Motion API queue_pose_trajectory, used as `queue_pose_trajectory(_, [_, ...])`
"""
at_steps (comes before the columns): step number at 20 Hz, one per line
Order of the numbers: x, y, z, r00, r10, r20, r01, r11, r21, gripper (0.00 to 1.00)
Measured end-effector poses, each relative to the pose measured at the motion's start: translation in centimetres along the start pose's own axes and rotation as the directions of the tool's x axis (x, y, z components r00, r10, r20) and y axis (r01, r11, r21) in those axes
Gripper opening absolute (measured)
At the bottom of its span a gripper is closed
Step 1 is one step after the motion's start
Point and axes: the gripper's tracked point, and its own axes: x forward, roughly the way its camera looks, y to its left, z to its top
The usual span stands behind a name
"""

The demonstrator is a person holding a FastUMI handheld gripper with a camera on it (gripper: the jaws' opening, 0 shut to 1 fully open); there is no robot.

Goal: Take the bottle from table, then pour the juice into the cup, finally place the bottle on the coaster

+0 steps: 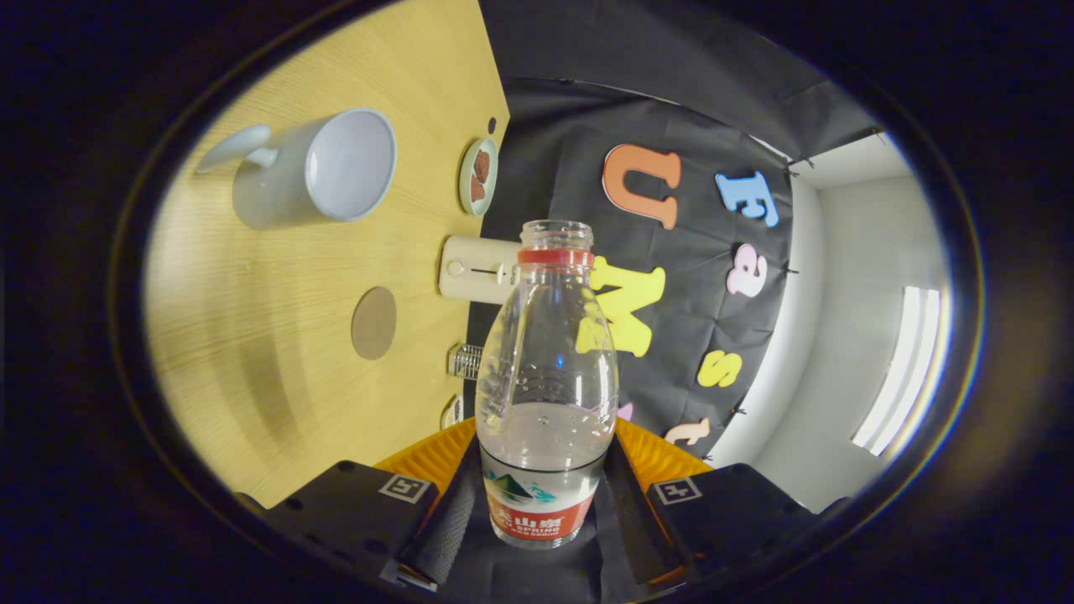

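Between the two fingers of the gripper (541,503): one clear bottle (547,377), uncapped, red ring at the neck, label low on the body, partly filled with clear liquid. Clamped on both sides by the fingers, closed only to bottle width. View rolled sideways, so the wooden table (277,403) stands like a wall beside the bottle.

Beyond the bottle's neck, on the table: one pale mug (315,172), open mouth facing the camera, handle on the far side from the bottle, inside looks empty. Between mug and bottle: one round brown coaster (374,323), bare, well apart from the bottle. Just behind the bottle's neck: one cream box (477,268) with a dial and slider, at the table edge. Past that: one small plate (478,176) with dark reddish pieces, count unclear.
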Motion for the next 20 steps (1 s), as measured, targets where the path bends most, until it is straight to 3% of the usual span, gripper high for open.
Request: queue_pose_trajectory(20, [-0.03, -0.55, 0.44, 0.999, -0.037, -0.022, 0.035, 0.997, -0.062, 0.81])
